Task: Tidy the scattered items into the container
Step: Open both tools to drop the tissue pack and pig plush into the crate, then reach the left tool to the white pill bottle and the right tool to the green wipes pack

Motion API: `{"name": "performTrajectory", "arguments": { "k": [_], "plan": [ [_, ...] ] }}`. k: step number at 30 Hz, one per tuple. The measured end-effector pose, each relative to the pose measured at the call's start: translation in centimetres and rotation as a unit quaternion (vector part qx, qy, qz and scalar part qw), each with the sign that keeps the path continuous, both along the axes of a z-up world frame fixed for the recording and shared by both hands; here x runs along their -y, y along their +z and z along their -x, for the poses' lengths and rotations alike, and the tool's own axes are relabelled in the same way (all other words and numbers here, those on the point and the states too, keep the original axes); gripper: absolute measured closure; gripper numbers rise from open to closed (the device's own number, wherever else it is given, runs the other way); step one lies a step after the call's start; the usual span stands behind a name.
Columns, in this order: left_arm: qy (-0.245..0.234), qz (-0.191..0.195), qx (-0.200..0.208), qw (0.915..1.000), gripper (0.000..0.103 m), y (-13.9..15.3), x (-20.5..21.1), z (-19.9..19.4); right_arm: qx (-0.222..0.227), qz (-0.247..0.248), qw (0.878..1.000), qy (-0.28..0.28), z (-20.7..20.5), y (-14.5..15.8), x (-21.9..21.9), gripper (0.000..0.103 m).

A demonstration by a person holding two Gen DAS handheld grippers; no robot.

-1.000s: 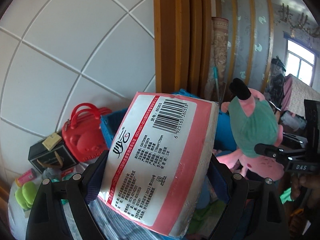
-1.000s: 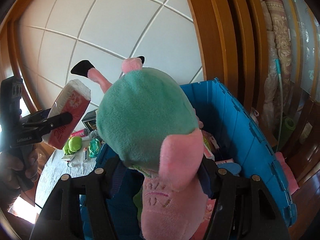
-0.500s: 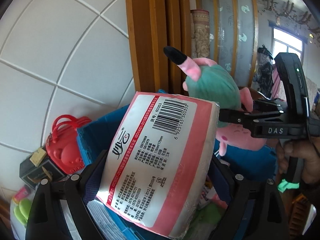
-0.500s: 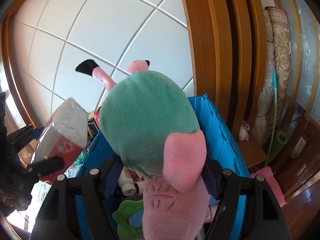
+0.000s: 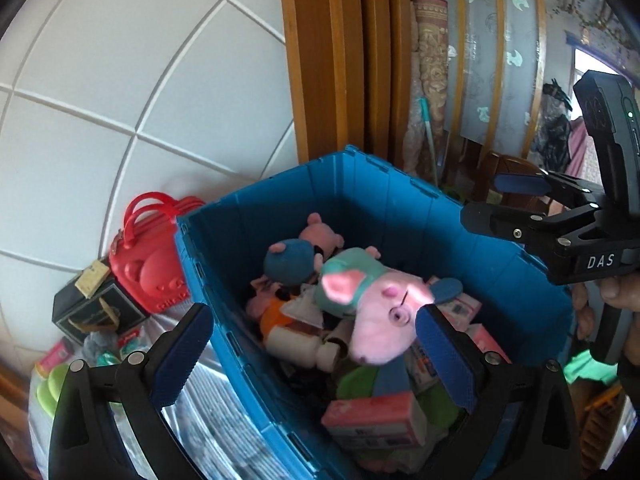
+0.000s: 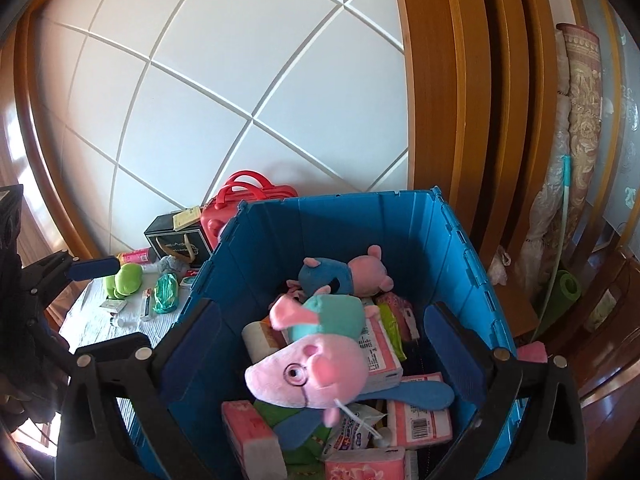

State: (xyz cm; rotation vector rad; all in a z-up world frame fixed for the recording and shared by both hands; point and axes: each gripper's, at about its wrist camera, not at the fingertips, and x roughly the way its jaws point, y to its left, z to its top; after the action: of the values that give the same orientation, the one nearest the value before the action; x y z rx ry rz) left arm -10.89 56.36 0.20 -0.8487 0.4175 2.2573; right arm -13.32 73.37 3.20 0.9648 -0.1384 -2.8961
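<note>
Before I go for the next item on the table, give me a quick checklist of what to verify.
1. Left gripper empty, jaws apart: ok.
2. Right gripper empty, jaws apart: ok.
3. Pink pig plush lying inside the blue crate: ok.
4. Pink tissue pack lying inside the crate: ok.
5. Items left on the table, such as the green plush and the teal packet: not ok, task unfinished.
6. Room in the crate for more: cannot tell; the pile is high, but the walls stand above it.
</note>
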Motion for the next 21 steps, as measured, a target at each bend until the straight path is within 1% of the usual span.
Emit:
{"name": "performTrajectory", "arguments": {
  "k": [6, 11, 16, 21],
  "plan": [
    [0.007, -0.01, -0.003, 0.9999, 0.001, 0.2, 2.1, -0.4, 0.0, -0.01, 1.0, 0.005, -1.1, 0.7, 2.5, 0.0],
    [0.022, -0.015, -0.007, 0.9996, 0.001, 0.1, 5.4, -0.5, 0.0, -0.015, 1.0, 0.017, -1.6, 1.1, 5.6, 0.0],
    [0.06, -0.028, 0.018, 0.9977, 0.001, -1.2, 11.0, 0.9, -0.002, -0.016, 0.999, 0.036, -1.5, 1.1, 9.9, 0.0],
    [0.113, -0.025, 0.03, 0.9928, 0.001, -3.4, 18.8, 2.2, -0.002, -0.033, 0.997, 0.067, -0.4, 1.1, 16.2, 0.0]
  ]
}}
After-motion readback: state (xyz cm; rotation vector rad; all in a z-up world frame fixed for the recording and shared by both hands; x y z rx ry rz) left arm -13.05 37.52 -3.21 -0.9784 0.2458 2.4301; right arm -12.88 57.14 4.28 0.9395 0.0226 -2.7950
